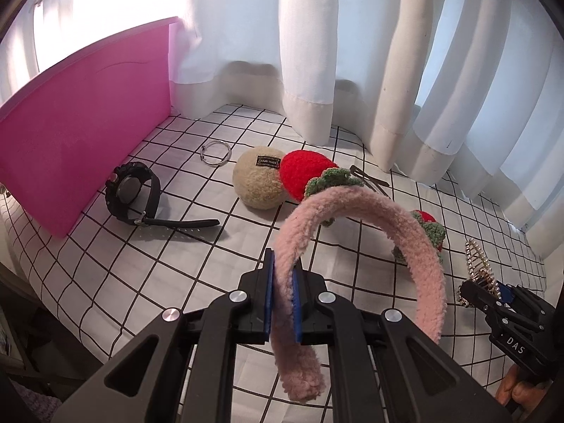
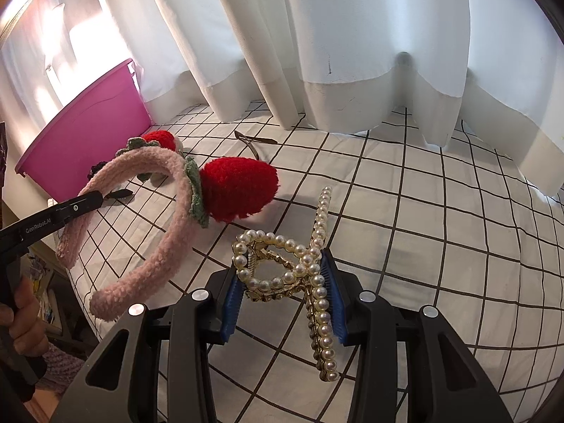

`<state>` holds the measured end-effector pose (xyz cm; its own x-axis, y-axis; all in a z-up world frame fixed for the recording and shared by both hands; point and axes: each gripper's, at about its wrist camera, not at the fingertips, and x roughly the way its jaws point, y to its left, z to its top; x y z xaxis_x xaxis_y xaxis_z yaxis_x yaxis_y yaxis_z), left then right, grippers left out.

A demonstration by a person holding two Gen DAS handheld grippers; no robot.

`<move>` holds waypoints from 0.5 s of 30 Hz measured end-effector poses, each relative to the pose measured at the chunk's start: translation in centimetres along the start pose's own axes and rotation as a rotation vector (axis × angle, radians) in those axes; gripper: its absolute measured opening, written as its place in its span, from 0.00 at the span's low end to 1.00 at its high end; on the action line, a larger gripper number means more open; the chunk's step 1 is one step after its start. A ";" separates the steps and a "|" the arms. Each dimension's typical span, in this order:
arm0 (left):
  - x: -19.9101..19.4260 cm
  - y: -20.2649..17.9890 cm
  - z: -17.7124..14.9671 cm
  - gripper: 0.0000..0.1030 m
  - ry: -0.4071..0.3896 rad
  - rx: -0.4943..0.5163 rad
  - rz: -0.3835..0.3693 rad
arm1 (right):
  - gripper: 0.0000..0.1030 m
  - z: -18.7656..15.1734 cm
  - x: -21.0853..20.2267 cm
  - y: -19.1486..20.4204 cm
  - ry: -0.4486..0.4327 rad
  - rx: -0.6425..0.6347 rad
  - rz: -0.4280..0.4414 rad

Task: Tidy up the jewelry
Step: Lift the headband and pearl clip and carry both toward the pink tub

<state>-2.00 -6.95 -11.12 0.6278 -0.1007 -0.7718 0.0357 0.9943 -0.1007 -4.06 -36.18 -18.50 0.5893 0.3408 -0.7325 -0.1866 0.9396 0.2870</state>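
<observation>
My left gripper [image 1: 282, 271] is shut on a fluffy pink headband [image 1: 352, 208] with red knitted strawberries [image 1: 305, 171], held above the checked cloth; it also shows in the right wrist view [image 2: 169, 211]. My right gripper [image 2: 282, 271] is shut on a gold and pearl hair claw [image 2: 299, 268], which also appears at the right edge of the left wrist view [image 1: 479, 268]. A pink bin [image 1: 84, 134] stands at the left. A black watch [image 1: 135, 194], a silver bangle [image 1: 215, 154] and dark hair clips [image 1: 370, 179] lie on the cloth.
A beige plush ball [image 1: 259, 181] sits behind the headband. White curtains [image 1: 352, 53] hang along the back. The checked cloth [image 2: 440, 229] is open to the right. The table edge drops off at the left.
</observation>
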 end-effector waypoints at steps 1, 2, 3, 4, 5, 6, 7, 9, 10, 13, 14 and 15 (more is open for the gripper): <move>-0.1 -0.1 0.0 0.09 0.000 0.001 -0.002 | 0.39 0.0 -0.2 0.1 -0.001 -0.001 0.001; -0.3 -0.1 0.1 0.09 0.001 0.000 -0.007 | 0.39 0.1 -0.5 0.2 -0.003 -0.003 0.000; -0.4 -0.2 0.2 0.09 0.001 0.001 -0.011 | 0.39 0.1 -0.7 0.2 -0.003 -0.002 0.002; -0.6 -0.3 0.4 0.09 -0.001 0.002 -0.013 | 0.39 0.2 -0.9 0.3 -0.003 -0.001 0.003; -0.7 -0.3 0.5 0.09 -0.003 0.003 -0.014 | 0.39 0.4 -1.1 0.3 -0.005 -0.002 0.001; -1.0 -0.4 0.6 0.09 -0.006 0.003 -0.015 | 0.39 0.5 -1.3 0.3 -0.008 -0.002 -0.001; -1.2 -0.4 0.8 0.09 -0.010 0.004 -0.015 | 0.39 0.6 -1.7 0.3 -0.012 -0.002 -0.001; -1.7 -0.4 1.0 0.09 -0.014 0.003 -0.018 | 0.39 0.9 -2.5 0.4 -0.021 -0.005 -0.002; -2.0 -0.4 1.2 0.09 -0.015 0.000 -0.019 | 0.39 1.1 -2.9 0.4 -0.024 -0.009 -0.004; -3.0 -0.3 1.7 0.09 -0.024 -0.005 -0.018 | 0.39 1.7 -4.1 0.6 -0.034 -0.019 -0.003; -3.4 -0.2 1.9 0.09 -0.028 -0.006 -0.016 | 0.39 1.9 -4.5 0.8 -0.037 -0.024 -0.001; -3.9 -0.1 2.1 0.09 -0.031 -0.009 -0.016 | 0.39 2.1 -4.8 0.9 -0.041 -0.029 0.002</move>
<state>-2.83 -6.63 -6.77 0.6511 -0.1158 -0.7501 0.0391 0.9921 -0.1192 -5.38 -37.04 -13.39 0.6201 0.3416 -0.7062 -0.2098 0.9397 0.2703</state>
